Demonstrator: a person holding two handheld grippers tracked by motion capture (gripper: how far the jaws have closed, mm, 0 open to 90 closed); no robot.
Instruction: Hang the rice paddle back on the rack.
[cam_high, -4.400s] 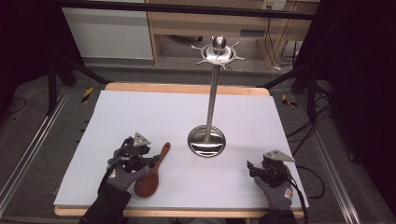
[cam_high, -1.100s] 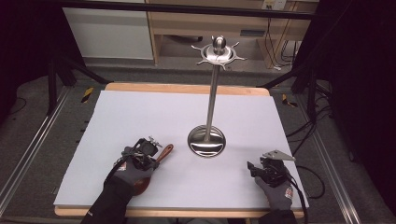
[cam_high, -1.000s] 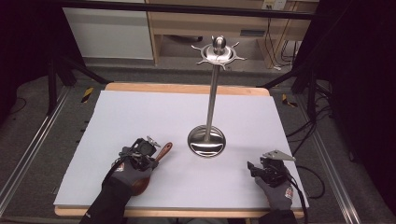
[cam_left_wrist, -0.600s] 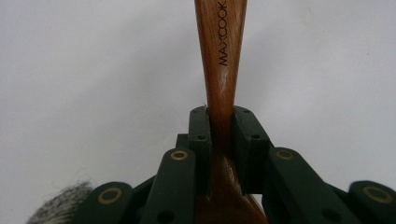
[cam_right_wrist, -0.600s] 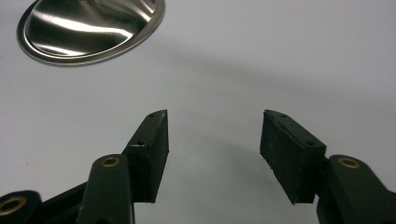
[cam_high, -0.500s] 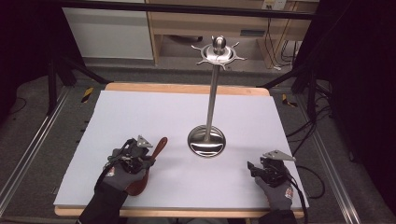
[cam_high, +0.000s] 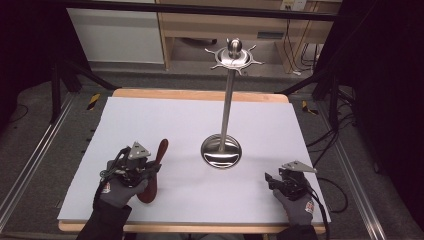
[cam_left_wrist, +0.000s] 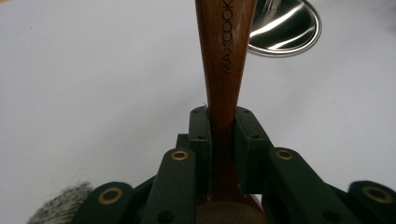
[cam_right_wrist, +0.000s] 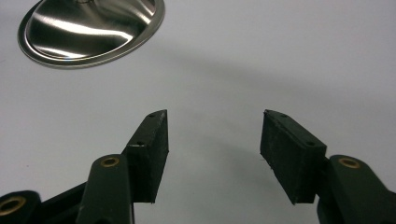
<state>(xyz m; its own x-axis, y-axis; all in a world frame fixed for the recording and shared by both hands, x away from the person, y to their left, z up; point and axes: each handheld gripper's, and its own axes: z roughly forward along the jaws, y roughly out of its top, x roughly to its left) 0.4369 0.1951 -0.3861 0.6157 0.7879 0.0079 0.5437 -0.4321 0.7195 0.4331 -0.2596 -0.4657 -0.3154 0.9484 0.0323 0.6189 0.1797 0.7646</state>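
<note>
High view: left gripper (cam_high: 150, 167) clamped on wooden spoon (cam_high: 154, 170) at front-left of white table mat (cam_high: 165, 120), handle end angled up and away, bowl end dark below the gloved left hand (cam_high: 120, 187). Steel rack stand (cam_high: 226, 112) upright mid-mat, round dished base (cam_high: 221, 151) bare, hook crown (cam_high: 233, 55) on top with no utensils hung. Right gripper (cam_high: 272, 179) parked at front-right of the mat, well apart from spoon and stand, nothing between its jaws. Left gripper view: both pads (cam_left_wrist: 201, 135) pressed on spoon handle (cam_left_wrist: 223, 70), "MAXCOOK" lettering readable along it, handle running straight out past the jaws; edge of stand base (cam_left_wrist: 285, 32) at upper right beyond. Right gripper view: jaws parted, gripper (cam_right_wrist: 213, 140) released, plain mat in the gap; stand base (cam_right_wrist: 88, 30) at upper left, dish holding nothing.
</note>
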